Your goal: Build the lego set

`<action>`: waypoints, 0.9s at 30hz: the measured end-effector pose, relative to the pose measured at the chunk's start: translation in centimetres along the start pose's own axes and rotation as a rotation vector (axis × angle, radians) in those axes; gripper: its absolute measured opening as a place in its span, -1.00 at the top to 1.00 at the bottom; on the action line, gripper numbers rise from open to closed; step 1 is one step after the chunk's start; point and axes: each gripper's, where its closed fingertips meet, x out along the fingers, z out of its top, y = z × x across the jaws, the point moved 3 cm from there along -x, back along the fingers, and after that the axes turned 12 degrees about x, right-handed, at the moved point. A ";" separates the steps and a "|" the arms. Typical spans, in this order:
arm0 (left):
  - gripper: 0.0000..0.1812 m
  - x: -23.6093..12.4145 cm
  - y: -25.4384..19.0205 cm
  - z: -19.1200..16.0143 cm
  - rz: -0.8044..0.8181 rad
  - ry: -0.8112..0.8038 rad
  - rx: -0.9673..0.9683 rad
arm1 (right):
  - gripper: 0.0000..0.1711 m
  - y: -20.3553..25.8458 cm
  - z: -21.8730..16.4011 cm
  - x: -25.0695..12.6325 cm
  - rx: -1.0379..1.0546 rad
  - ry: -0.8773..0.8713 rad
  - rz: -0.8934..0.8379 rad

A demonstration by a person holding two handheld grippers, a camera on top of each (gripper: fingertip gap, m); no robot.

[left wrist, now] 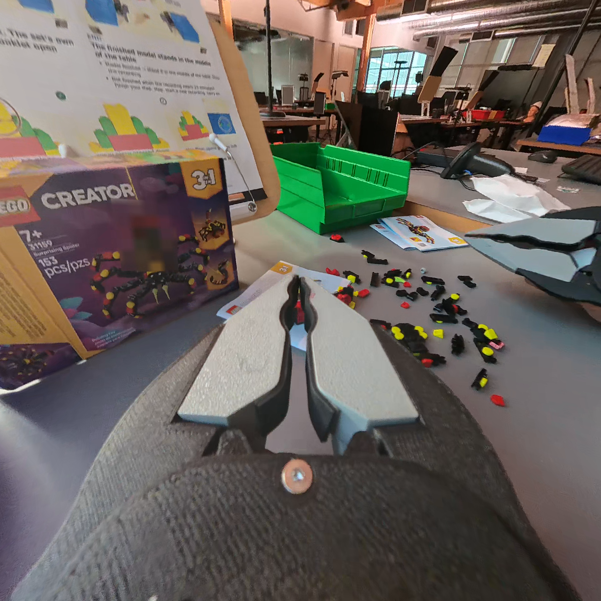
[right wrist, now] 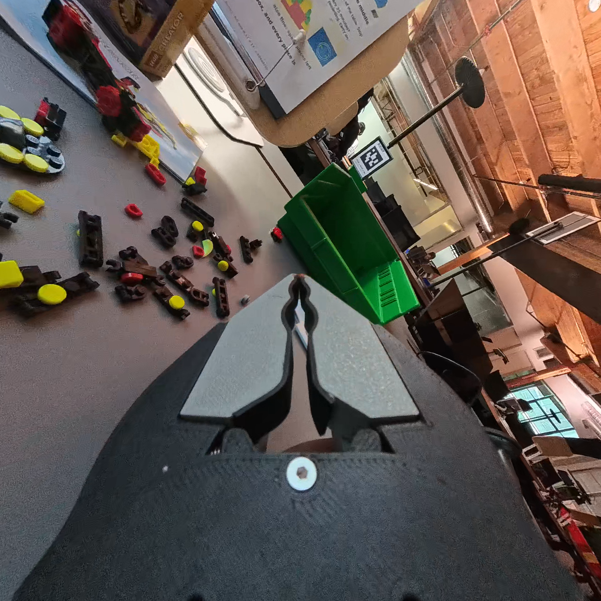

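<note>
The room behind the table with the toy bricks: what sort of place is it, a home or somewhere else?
Probably a shared workshop or lab, not a home. Rows of desks with equipment fill the background, bare ducts run under the ceiling, and a green parts bin sits on the grey worktable.

Black, yellow and red lego pieces (left wrist: 432, 312) lie scattered beside a partly built, possibly spider-like model (right wrist: 120, 110).

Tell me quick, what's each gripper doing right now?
Left gripper: shut on a small red and black Lego piece.
Right gripper: shut, nothing visible between its fingers.
</note>
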 end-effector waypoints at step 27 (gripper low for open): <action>1.00 8.0 1.3 -2.5 -0.418 0.208 -0.222 | 1.00 -3.3 -2.1 3.7 0.547 0.074 0.430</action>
